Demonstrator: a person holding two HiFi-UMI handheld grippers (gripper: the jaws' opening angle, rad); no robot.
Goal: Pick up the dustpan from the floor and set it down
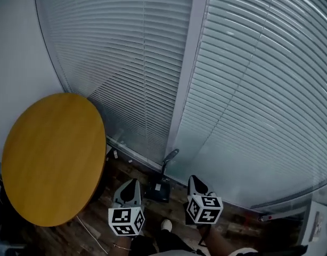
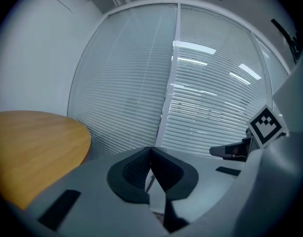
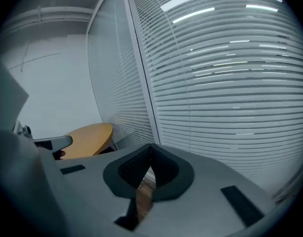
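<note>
A dark dustpan (image 1: pixel 158 192) sits on the wooden floor (image 1: pixel 97 215) at the foot of the slatted blinds (image 1: pixel 248 105), its handle angled upward. The left gripper (image 1: pixel 132 183) and right gripper (image 1: pixel 194 179) flank it, both with jaws closed and empty. A round wooden bench (image 1: pixel 51 159) stands left.

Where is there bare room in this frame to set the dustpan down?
The round tabletop is bare throughout. The floor strip under the blinds is crowded: the dustpan stands there between the left gripper and right gripper.
</note>
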